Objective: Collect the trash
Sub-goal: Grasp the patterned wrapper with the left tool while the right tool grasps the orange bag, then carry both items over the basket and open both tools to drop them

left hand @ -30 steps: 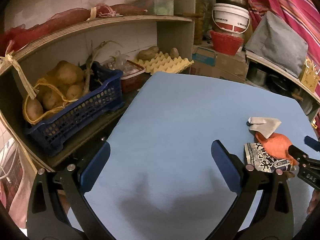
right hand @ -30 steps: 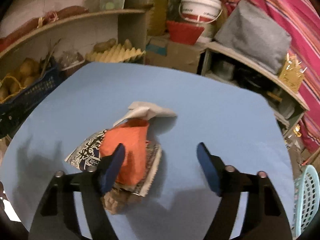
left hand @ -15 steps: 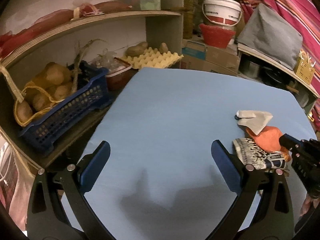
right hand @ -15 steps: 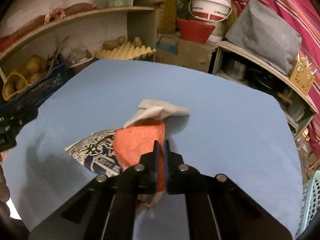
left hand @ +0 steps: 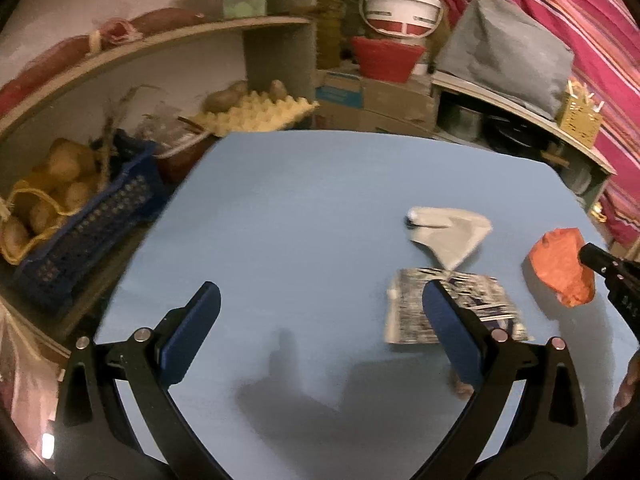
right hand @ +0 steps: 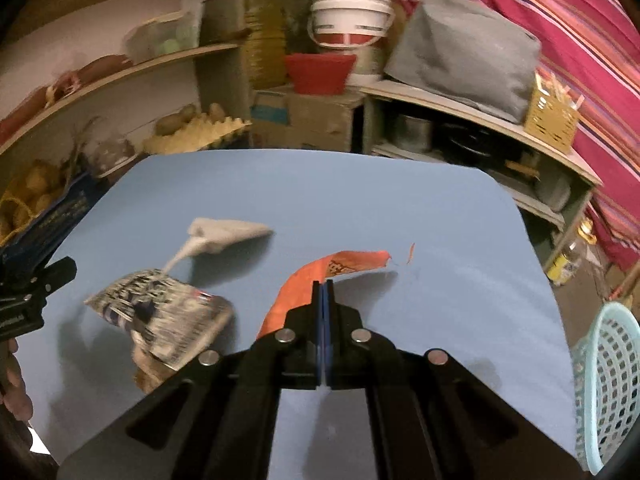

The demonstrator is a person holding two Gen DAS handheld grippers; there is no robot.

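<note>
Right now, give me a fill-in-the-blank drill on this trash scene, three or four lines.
1. The right gripper is shut on the ___ wrapper.
2. The left gripper is ___ and holds nothing.
3. The printed packet and the grey scrap lie on the ___ table.
4. At the table's right edge stands a pale teal ___.

Missing words: orange; open; blue; basket
</note>
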